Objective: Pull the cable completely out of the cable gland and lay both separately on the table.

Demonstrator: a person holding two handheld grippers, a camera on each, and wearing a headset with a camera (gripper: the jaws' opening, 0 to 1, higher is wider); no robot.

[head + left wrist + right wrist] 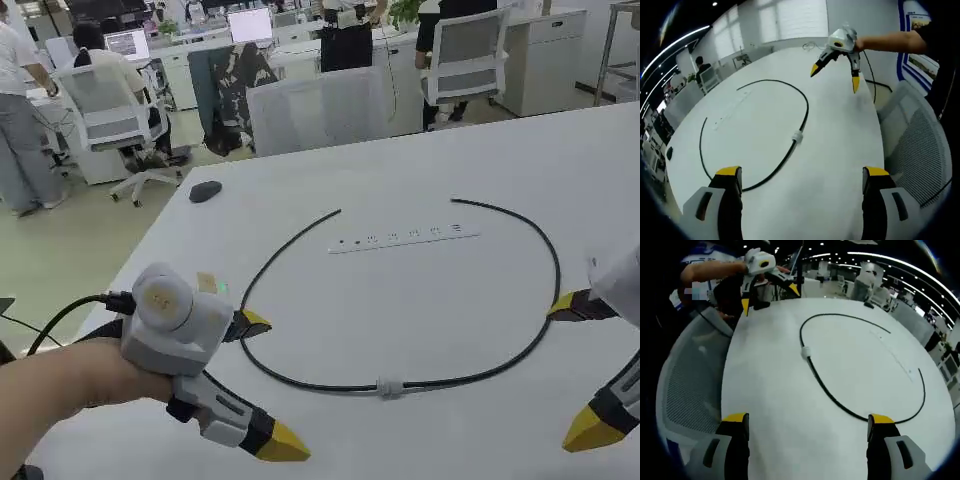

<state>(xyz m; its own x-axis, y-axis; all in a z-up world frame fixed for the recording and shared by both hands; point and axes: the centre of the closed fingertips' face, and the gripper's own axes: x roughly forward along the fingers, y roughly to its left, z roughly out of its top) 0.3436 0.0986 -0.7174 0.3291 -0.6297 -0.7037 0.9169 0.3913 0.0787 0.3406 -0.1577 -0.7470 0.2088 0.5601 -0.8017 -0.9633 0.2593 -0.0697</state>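
Poised to seize cable and gland, holding nothing yet.

Bring 1 gripper down on the cable gland [390, 387] and pinch its pale body squarely. Clamp the other on the cable [300, 372] just beside it, so the pull runs straight along the cord instead of dragging the whole loop. Draw apart steadily, and probably regrip more than once, given how much cord must pass through. Note the left gripper [270, 385] and right gripper [573, 368], both spread wide and empty, hovering over the table [480, 150] on either side of the gland and clear of it. Look for a thin black cord lying in a broad, nearly closed ring around a white power strip [405, 238], with the small whitish gland threaded on the near arc.
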